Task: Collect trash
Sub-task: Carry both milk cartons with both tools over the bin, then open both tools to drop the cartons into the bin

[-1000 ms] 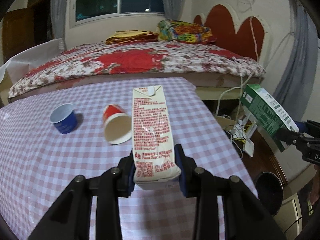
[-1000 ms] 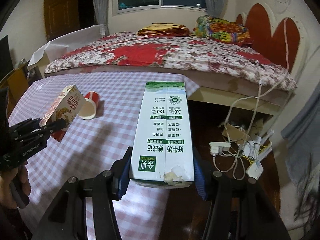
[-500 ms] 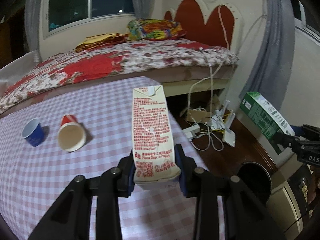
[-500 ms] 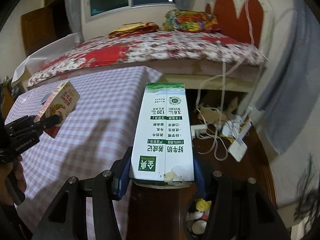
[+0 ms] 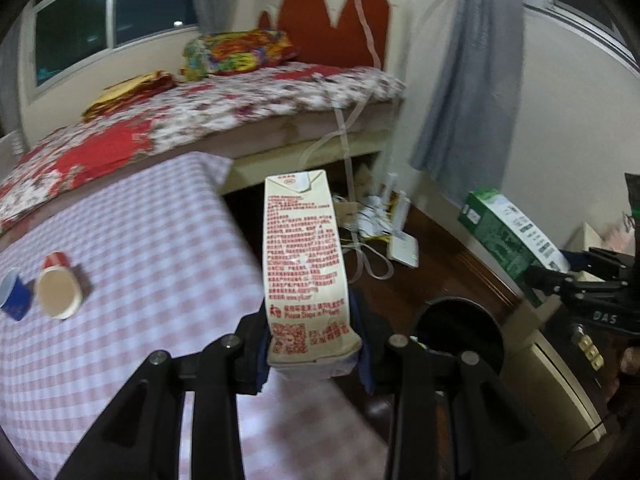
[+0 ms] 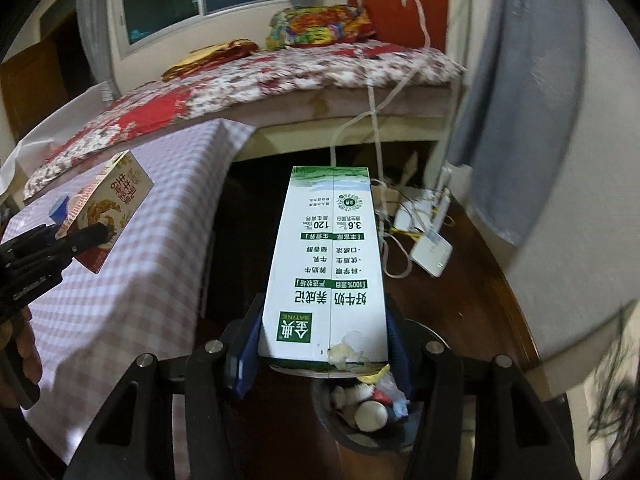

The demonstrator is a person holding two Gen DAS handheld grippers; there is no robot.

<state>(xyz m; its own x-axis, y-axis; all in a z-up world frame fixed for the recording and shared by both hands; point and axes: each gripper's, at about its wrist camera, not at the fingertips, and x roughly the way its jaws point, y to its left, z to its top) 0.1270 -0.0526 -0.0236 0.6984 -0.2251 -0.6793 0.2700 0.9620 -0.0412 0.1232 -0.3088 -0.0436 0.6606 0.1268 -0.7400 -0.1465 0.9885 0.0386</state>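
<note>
My left gripper [image 5: 312,354] is shut on a cream carton with red print [image 5: 304,256], held above the table's right edge. My right gripper [image 6: 326,354] is shut on a green and white milk carton [image 6: 328,272], held over a dark round trash bin [image 6: 360,420] on the floor that holds several bits of rubbish. The bin also shows in the left wrist view [image 5: 460,332], below and right of the cream carton. The green carton [image 5: 508,236] shows there at right, and the cream carton [image 6: 108,204] shows at left in the right wrist view.
A red paper cup [image 5: 58,292] lies on its side beside a blue cup [image 5: 14,300] on the pink checked tablecloth [image 5: 140,260]. A bed [image 5: 220,116] stands behind. Cables and a white router [image 6: 430,248] lie on the wooden floor. A grey curtain [image 5: 472,80] hangs at right.
Both grippers have swung right, away from the table toward the floor. The trash bin now sits under the green carton, and the cups have slid to the far left of the left view.
</note>
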